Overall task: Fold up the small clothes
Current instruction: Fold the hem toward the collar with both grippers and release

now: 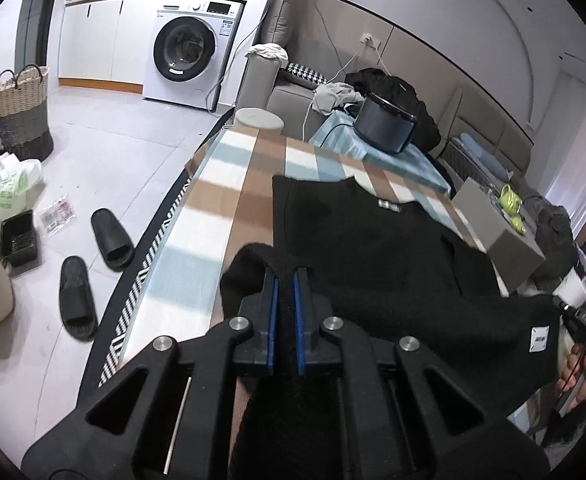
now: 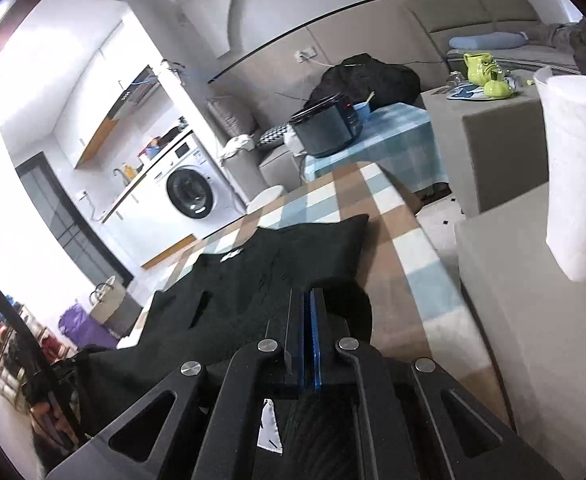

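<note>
Black garment [image 1: 373, 240] on checked tablecloth [image 1: 221, 200]

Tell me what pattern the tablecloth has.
The tablecloth is checked in brown, light blue and white; clearest in the left wrist view.

Garment [image 1: 373, 248] on table [image 1: 221, 200], slippers [image 1: 93, 272] on floor left
</note>
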The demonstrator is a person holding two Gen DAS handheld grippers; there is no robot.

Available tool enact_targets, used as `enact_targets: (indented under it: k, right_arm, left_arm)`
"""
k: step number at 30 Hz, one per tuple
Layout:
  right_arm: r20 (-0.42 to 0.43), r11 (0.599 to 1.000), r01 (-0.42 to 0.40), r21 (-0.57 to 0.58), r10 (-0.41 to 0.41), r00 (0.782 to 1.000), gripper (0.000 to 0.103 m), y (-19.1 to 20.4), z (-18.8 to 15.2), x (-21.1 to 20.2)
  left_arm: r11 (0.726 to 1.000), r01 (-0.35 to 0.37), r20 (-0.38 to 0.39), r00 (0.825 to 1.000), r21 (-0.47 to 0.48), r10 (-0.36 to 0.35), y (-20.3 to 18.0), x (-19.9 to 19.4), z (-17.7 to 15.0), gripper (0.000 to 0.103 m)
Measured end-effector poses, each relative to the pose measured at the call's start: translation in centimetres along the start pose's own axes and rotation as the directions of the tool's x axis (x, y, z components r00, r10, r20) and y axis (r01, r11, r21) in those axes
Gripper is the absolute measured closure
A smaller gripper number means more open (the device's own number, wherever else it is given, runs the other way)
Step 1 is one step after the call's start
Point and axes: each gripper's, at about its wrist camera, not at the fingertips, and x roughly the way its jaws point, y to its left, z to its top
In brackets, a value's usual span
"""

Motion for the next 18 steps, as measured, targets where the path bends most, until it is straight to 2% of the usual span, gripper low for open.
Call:
enact_targets:
  k: [5, 8, 11, 13, 15, 18]
  right_arm:
    - [-0.055, 0.993, 0.108, 0.047, -0.105, 0.993, 0.100, -0.4, 0.5, 4.2]
    - [-0.134, 0.982, 0.177, 0.059, -0.168, 0.977, 0.096, -1.2, 0.3, 6.7]
    - [-0.188, 0.984, 0.158, 0.080, -0.141, 0.972, 0.089, -2.4, -0.3, 7.2]
    - [-0.224, 0.989, 0.116, 0.087, -0.093, 0.970, 0.079, -3.1, -0.9, 6.7]
    - [-0.250, 0.991, 0.112, 0.074, -0.091, 0.964, 0.078, -3.5, -1.8, 6.2]
    - [-0.307, 0.993, 0.094, 0.067, -0.069, 0.949, 0.077, -3.8, -3.2, 5.7]
  left_arm:
    - [0.999, -0.018, -0.078, 0.997, -0.035, 0.016, 1.4, 5.3, 1.9, 0.098]
    - [0.997, -0.055, -0.154, 0.987, -0.060, 0.045, 2.0, 7.6, 1.4, 0.097]
    - [0.997, -0.049, -0.183, 0.983, -0.060, 0.037, 2.4, 8.0, 0.2, 0.091]
    - [0.997, -0.047, -0.185, 0.982, -0.063, 0.034, 2.6, 7.7, -0.5, 0.076]
    - [0.996, -0.049, -0.192, 0.981, -0.071, 0.035, 2.9, 7.5, -1.1, 0.066]
    - [0.995, -0.047, -0.199, 0.979, -0.085, 0.029, 3.2, 6.8, -2.0, 0.065]
